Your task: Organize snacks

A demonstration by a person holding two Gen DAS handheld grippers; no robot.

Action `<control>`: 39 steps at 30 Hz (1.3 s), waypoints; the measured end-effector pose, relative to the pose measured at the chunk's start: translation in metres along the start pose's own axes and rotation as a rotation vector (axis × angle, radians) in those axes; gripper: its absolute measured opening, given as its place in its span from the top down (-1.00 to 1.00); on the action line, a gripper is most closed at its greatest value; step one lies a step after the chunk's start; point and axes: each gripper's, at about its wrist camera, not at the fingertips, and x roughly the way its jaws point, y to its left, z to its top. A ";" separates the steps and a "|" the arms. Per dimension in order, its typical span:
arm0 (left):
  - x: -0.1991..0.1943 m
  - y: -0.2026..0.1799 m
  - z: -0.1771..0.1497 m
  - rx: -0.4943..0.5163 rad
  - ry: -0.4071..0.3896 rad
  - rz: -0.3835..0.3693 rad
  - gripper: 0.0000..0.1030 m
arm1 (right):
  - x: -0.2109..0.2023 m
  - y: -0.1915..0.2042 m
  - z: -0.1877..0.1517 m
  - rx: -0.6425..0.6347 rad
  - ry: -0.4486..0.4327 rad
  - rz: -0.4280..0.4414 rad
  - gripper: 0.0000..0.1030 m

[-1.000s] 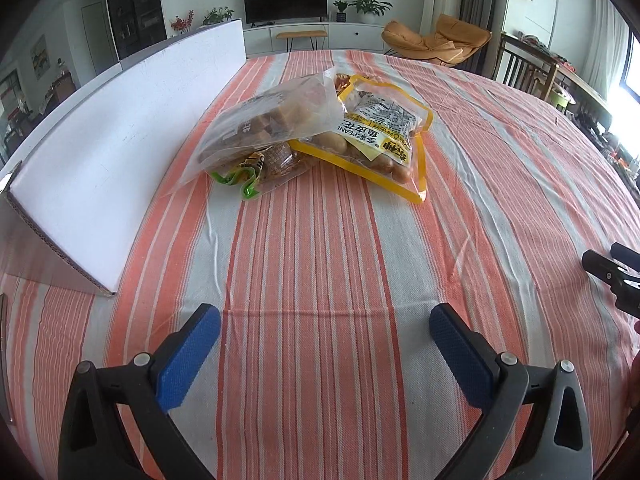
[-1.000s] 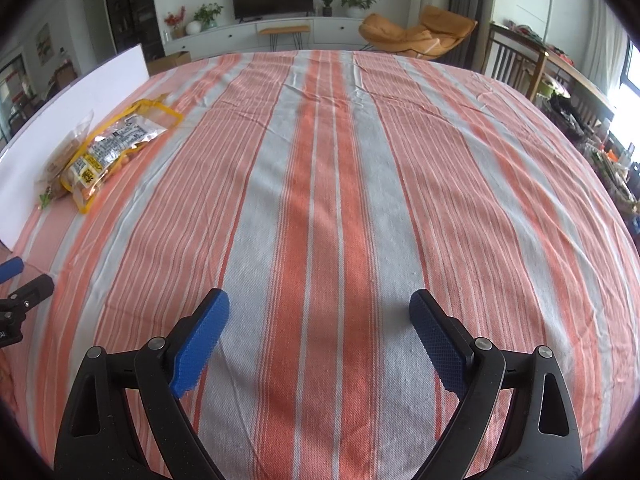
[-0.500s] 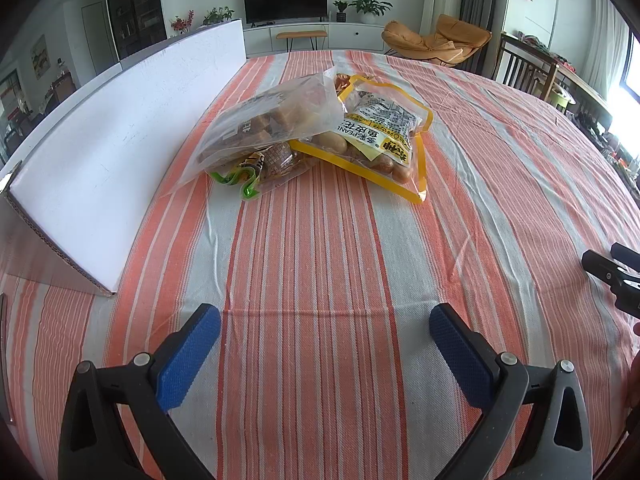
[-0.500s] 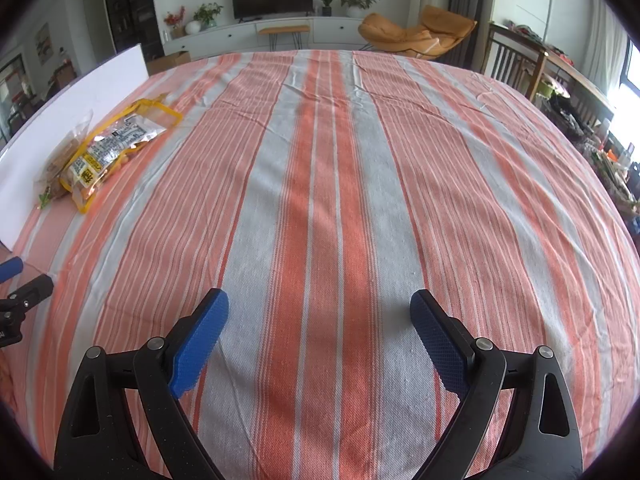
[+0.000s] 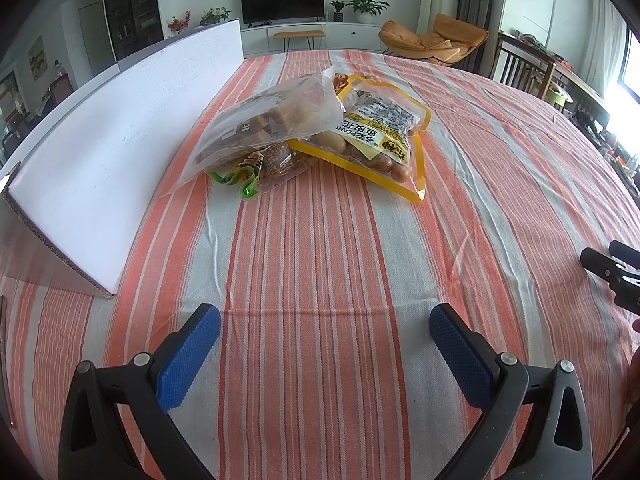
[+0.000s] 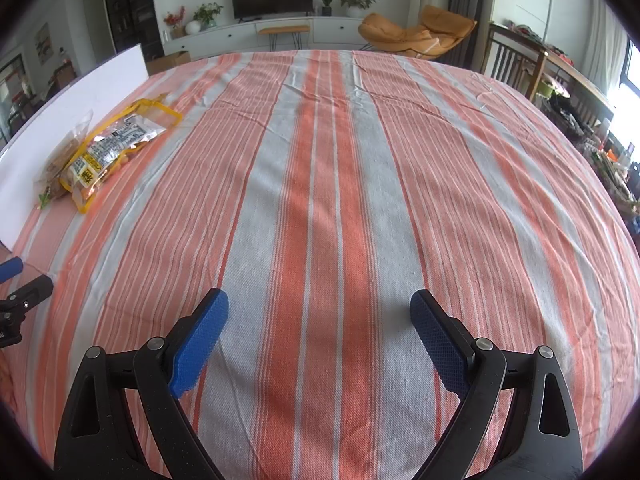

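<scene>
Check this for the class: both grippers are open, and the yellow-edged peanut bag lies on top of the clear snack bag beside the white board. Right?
Not quite. The left wrist view shows the clear snack bag lying on top, overlapping the yellow-edged peanut bag. The rest holds: left gripper and right gripper are open, and the white board stands beside the bags.

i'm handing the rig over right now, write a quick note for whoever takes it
Left gripper: open, empty, over bare cloth short of the snacks.
Right gripper: open, empty, over the middle of the striped tablecloth, nothing near its fingers.
Snacks: one pile beside the white board. The clear bag leans over the yellow-edged peanut bag, with a small green-trimmed pack under its near edge.
Done: nothing visibly sorted; the pile looks untouched.
Left: pick the bags apart and arrange them. The left gripper is closer; the clear bag on top seems the natural first grab.
</scene>
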 end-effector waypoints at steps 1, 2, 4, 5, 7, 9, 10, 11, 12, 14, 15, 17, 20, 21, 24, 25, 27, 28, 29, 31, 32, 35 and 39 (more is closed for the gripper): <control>-0.001 0.000 -0.001 0.004 0.000 -0.002 -1.00 | 0.000 0.000 0.000 0.000 0.000 0.000 -0.82; -0.001 0.001 -0.002 0.007 0.001 -0.003 -1.00 | 0.000 0.000 0.000 0.000 0.000 0.000 -0.82; -0.003 0.003 -0.006 0.013 0.002 0.003 -1.00 | 0.000 0.000 0.000 0.000 0.000 0.000 -0.82; -0.005 0.007 -0.009 0.014 0.003 0.000 -1.00 | 0.000 0.000 0.000 0.000 0.000 0.000 -0.82; -0.006 0.010 -0.011 0.021 0.003 -0.005 -1.00 | 0.000 0.000 0.000 0.000 0.000 0.000 -0.82; -0.007 0.019 -0.014 0.025 0.004 -0.008 -1.00 | 0.000 0.000 0.000 0.000 0.000 0.000 -0.82; -0.007 0.023 -0.015 0.021 0.003 -0.006 -1.00 | 0.000 0.000 0.000 0.000 0.000 0.000 -0.82; -0.008 0.028 -0.016 0.015 0.003 -0.003 -1.00 | 0.000 0.000 0.000 0.000 0.000 0.000 -0.82; -0.009 0.030 -0.017 0.009 0.002 0.000 -1.00 | 0.000 0.000 0.000 0.000 0.000 0.000 -0.82; -0.009 0.033 -0.017 0.006 0.002 0.003 -1.00 | 0.000 0.000 0.000 0.000 0.000 0.000 -0.82; -0.008 0.033 -0.017 0.008 0.002 0.005 -1.00 | 0.000 0.000 0.000 0.000 0.000 0.000 -0.82; -0.009 0.033 -0.017 0.008 0.002 0.005 -1.00 | 0.000 0.000 0.000 0.000 0.000 0.000 -0.82; -0.009 0.033 -0.018 0.007 0.002 0.006 -1.00 | 0.000 0.000 0.000 0.000 0.001 0.000 -0.82; -0.009 0.033 -0.018 0.007 0.002 0.006 -1.00 | 0.000 0.000 0.000 0.000 0.001 0.000 -0.82; -0.009 0.033 -0.018 0.007 0.002 0.005 -1.00 | 0.000 0.000 0.000 0.000 0.001 0.001 -0.82; -0.009 0.033 -0.018 0.007 0.002 0.006 -1.00 | -0.001 0.000 0.000 0.000 0.001 0.001 -0.82; -0.010 0.033 -0.018 0.007 0.003 0.003 -1.00 | 0.000 0.000 0.000 0.000 0.001 0.001 -0.82; -0.010 0.034 -0.019 0.011 0.006 0.004 -1.00 | 0.000 0.000 0.000 0.000 0.001 0.001 -0.82; -0.012 0.035 -0.021 0.016 0.012 0.001 -1.00 | -0.001 0.000 0.001 0.000 0.001 0.001 -0.82; -0.016 0.041 -0.026 0.018 0.018 -0.001 -1.00 | 0.000 0.000 0.000 0.000 0.001 0.001 -0.83; -0.017 0.044 -0.028 0.018 0.014 0.000 -1.00 | 0.000 0.000 0.000 0.000 0.001 0.001 -0.83; -0.021 0.057 -0.035 -0.004 -0.003 0.008 -1.00 | -0.001 -0.002 -0.001 0.000 0.001 0.003 -0.84; -0.019 0.057 -0.032 -0.016 -0.006 0.022 -1.00 | 0.006 0.000 0.008 0.027 0.065 -0.003 -0.85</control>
